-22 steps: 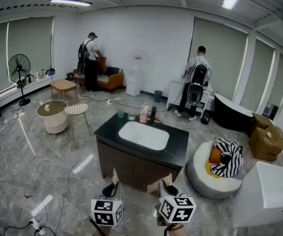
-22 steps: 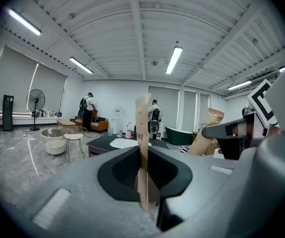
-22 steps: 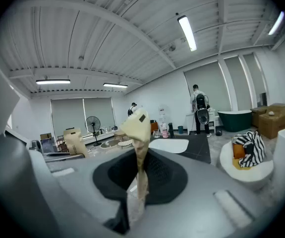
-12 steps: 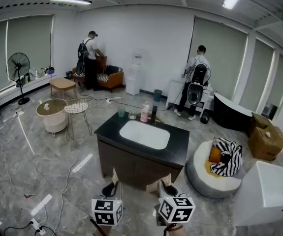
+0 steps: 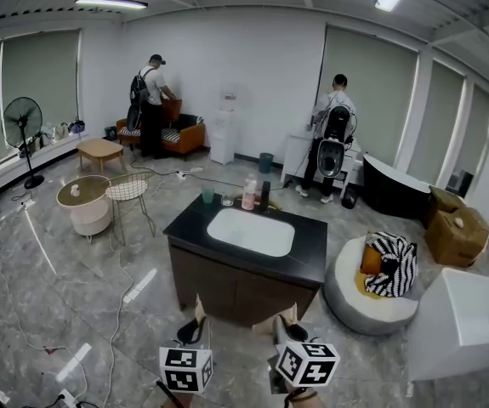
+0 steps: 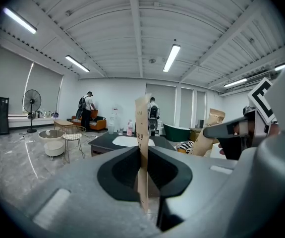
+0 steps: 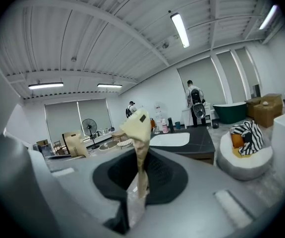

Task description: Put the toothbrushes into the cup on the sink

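Note:
A dark vanity (image 5: 312, 249) with a white basin (image 5: 251, 232) stands in the middle of the room, some way ahead of me. On its far edge stand a green cup (image 5: 207, 195), a small glass (image 5: 227, 200), a pink bottle (image 5: 248, 195) and a dark bottle (image 5: 264, 197). My left gripper (image 5: 196, 321) is shut on a toothbrush in a brown paper pack (image 6: 142, 133). My right gripper (image 5: 286, 323) is shut on a second paper-packed toothbrush (image 7: 138, 133). Both are held low in front of me, short of the vanity.
A grey beanbag seat with a striped cloth (image 5: 372, 283) sits right of the vanity, with a white box (image 5: 465, 321) beyond it. A wire stool (image 5: 129, 189) and a round table (image 5: 82, 198) stand at the left. Cables trail over the floor (image 5: 121, 304). Two people stand at the back wall.
The head view has shifted a little, and the room sits slightly differently in the picture. Both grippers keep their hold and their place at the bottom of the view.

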Available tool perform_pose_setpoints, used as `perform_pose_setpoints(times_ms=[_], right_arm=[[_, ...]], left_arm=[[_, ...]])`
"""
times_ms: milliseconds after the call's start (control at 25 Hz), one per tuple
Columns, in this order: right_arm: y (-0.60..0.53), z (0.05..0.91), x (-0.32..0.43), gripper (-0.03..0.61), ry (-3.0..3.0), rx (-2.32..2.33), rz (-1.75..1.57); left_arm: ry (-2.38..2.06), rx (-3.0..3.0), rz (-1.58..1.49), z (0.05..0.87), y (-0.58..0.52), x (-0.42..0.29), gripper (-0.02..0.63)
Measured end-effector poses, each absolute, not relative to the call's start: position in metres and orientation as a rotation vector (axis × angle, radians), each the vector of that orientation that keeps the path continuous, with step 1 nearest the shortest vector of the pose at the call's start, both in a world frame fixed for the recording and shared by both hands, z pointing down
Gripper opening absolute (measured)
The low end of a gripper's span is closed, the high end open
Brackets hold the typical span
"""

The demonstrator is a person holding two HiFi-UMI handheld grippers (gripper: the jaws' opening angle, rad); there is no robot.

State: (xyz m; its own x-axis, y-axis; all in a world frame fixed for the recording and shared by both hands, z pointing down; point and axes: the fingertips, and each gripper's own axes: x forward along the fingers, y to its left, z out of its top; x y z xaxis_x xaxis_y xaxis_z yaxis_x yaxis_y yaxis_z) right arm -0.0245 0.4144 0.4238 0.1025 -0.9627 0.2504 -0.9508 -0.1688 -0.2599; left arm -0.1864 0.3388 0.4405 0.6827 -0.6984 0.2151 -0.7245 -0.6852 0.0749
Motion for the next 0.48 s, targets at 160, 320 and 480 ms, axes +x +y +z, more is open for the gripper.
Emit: perform_pose_setpoints(times_ms=[160,320,480], right_arm=[[0.413,0.431,-0.023,0.031,1.990,-2.326,-0.589],[0.408,0.432,-0.018,0.031,1.980,-2.345,-0.589],[0.396,0.429,-0.006,0.031,1.973,-2.360,-0.566]], left_arm=[[-1.157,2.733,0.252,0.446,0.330,-0.189,0.038],[-1.162,2.710,0.233,0.449,0.320,-0.189,0.038],[-1.166,2.687,0.223,0.455,0.307,-0.183,0.038]])
